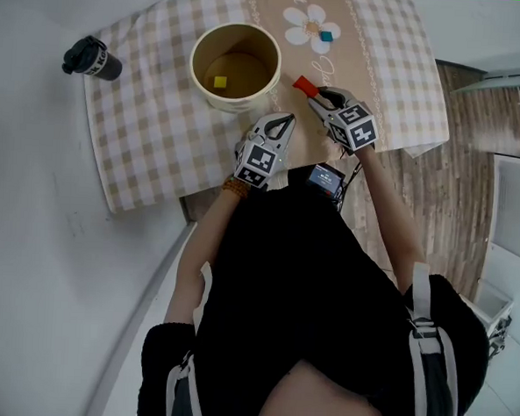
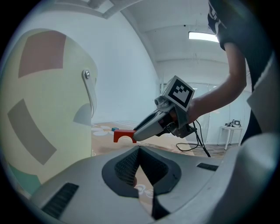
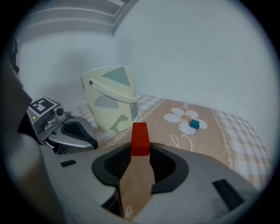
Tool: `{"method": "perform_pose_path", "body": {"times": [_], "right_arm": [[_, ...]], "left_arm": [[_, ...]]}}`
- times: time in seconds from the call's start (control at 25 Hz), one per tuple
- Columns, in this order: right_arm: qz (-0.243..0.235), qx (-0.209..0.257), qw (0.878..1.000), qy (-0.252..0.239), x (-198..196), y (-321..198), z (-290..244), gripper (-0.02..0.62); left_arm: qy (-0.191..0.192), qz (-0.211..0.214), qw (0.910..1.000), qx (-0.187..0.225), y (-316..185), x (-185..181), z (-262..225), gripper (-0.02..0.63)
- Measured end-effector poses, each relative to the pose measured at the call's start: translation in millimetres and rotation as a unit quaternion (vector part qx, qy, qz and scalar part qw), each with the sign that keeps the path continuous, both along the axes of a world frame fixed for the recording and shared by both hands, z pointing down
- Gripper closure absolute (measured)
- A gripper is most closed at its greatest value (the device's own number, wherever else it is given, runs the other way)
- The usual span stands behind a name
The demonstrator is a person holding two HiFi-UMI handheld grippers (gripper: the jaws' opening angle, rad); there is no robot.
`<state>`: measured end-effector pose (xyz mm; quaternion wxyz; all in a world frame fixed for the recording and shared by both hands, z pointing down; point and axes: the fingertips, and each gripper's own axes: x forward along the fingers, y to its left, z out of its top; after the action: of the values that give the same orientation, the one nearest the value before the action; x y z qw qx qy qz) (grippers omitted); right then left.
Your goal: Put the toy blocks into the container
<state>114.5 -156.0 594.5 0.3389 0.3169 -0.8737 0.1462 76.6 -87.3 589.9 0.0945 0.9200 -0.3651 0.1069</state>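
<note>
1. The container (image 1: 196, 67) stands on the checked cloth (image 1: 150, 143) of the worktop, with one yellow block (image 1: 219, 82) already lying in it. The step in hand looks like carrying a block to it. Done well, that means lifting the block above the rim, centring it over the opening, and only then letting go.
2. The left gripper (image 1: 283, 121) sits just beside the container's near wall. Its fingers are together at the tips with nothing between them. It is best kept clear of the rim.
3. The right gripper (image 1: 314, 93) has its fingers clamped on the red block (image 3: 140, 138), which pokes out past the tips, just right of the container and not yet over it.
4. The teal block (image 1: 325, 37) rests on the cloth's flower print, well apart from both grippers.
</note>
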Motion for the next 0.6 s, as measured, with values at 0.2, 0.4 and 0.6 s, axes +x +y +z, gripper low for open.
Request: {"method": "perform_pose_path", "body": {"times": [0.2, 0.4, 0.6], "right_arm": [[-0.006, 0.019, 1.0, -0.005, -4.3, -7.0, -24.1, 0.457], [-0.03, 0.079, 0.996, -0.018, -17.1, -29.1, -86.0, 0.457], [-0.063, 0.148, 0.987, -0.03, -43.5, -50.9, -154.0, 0.457]], "left_arm": [[0.0, 0.0, 1.0, 0.001, 0.7, 0.1, 0.3, 0.594], [0.0, 0.001, 1.0, 0.002, 0.2, 0.2, -0.6, 0.594], [0.001, 0.0, 1.0, 0.006, 0.7, -0.1, -0.9, 0.594]]}}
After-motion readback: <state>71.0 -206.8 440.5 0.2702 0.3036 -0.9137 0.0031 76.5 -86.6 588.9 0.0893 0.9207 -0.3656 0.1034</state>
